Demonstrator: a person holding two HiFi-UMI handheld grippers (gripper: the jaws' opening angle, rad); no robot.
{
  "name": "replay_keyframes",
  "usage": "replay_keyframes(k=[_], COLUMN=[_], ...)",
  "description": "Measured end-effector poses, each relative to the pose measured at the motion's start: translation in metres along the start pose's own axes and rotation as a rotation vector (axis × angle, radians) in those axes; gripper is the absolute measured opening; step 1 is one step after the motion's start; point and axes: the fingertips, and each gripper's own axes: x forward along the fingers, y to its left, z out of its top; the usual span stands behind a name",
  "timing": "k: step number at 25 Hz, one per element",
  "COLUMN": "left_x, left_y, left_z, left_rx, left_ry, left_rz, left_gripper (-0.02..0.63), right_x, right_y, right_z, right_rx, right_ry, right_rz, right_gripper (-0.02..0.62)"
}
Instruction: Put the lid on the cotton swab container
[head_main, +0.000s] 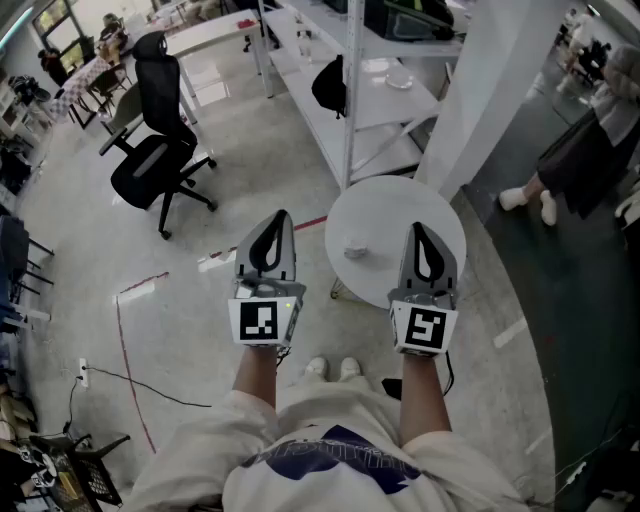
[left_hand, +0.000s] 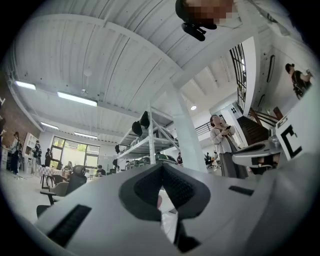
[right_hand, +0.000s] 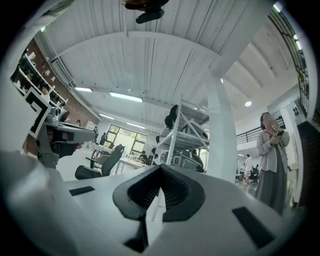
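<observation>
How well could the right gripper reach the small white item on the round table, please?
Probably yes: the right gripper, shut, hangs above the table near the item, nothing between.

Small, pale cotton swab container (head_main: 356, 249) standing on the round white table (head_main: 400, 200), a little left of its centre. Too small to tell whether capped or uncovered.

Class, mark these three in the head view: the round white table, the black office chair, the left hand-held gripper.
round white table (head_main: 385, 200): head view, bare top.
black office chair (head_main: 148, 165): head view, seat.
left hand-held gripper (head_main: 280, 220): head view, closed tips.
</observation>
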Motion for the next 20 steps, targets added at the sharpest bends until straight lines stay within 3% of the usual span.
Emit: replay_keyframes(k=[9,13,20], left_x=[-0.005,-0.003,0.001], left_y=[-0.007,-0.009,-0.021], left_z=[0.001,-0.002,-0.013], left_rx=[0.002,0.007,-0.013], left_ry=[0.004,0.016,0.046], left_rz=[0.002,0.014,0.021], left_gripper=[-0.002,-0.002,-0.002], right_x=[-0.007,-0.007,-0.009], right_y=[0.0,-0.004,-0.026], right_z=[-0.002,-0.007,-0.01], right_rx=[-0.016,-0.069,0.043], right_ry=[0.002,0.003,-0.019], right_rz=[0.019,0.025,0.085], right_gripper=[0.006,0.006,0.009])
